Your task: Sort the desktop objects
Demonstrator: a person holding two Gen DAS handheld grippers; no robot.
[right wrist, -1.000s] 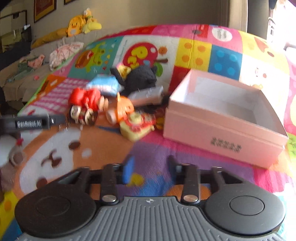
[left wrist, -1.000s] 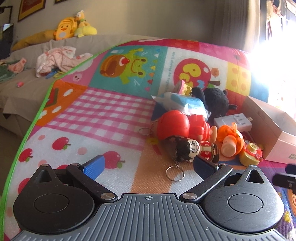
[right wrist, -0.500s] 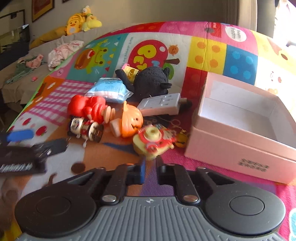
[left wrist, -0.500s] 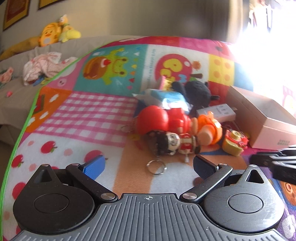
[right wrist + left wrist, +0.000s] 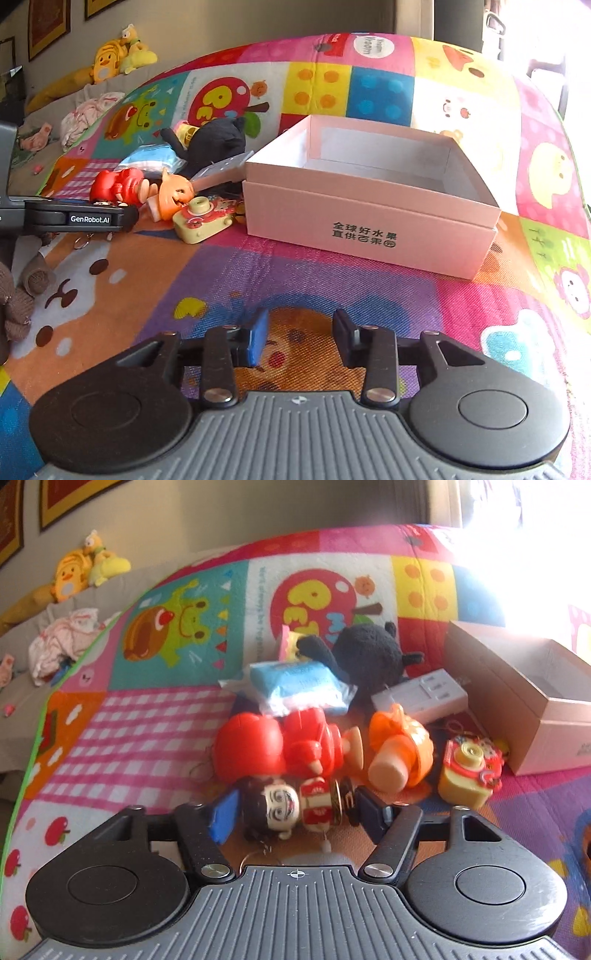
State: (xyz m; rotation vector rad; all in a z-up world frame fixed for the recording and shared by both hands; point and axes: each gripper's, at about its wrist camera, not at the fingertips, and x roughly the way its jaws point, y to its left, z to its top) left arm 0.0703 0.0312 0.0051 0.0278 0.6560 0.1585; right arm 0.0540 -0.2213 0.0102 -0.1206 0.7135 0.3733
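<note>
1. Fingers (image 5: 221, 818) of left gripper (image 5: 295, 812) closing around small doll (image 5: 291, 806) lying sideways on mat (image 5: 147, 720); blue pad just beside doll's head, dark pad at its feet; firm contact not confirmable, slight blur.
2. Risk: lengthwise grip, head to feet, on rounded ends; likely to squirt out or pivot when lifted.
3. Keyring (image 5: 255, 860) trails from doll toward gripper body; could snag or swing on lift.
4. Red figure (image 5: 280, 744) touching doll from behind; could get nudged or dragged along.
5. Orange toy (image 5: 400, 751) just right of doll's feet; dark finger might clip it.
6. Toy camera (image 5: 471, 771) and white adapter (image 5: 421, 696) farther right, near box (image 5: 517, 686); plush (image 5: 369, 657) and blue pack (image 5: 299, 686) behind pile; all unsorted.
7. Box open, empty as far as visible, well right of doll; carry passes over pile, so a loose hold drops doll back into clutter.
8. Right gripper (image 5: 299, 338) low over bare mat in front of box, fingers parting, nothing between them; hand crossing possible if both head for box together.
</note>
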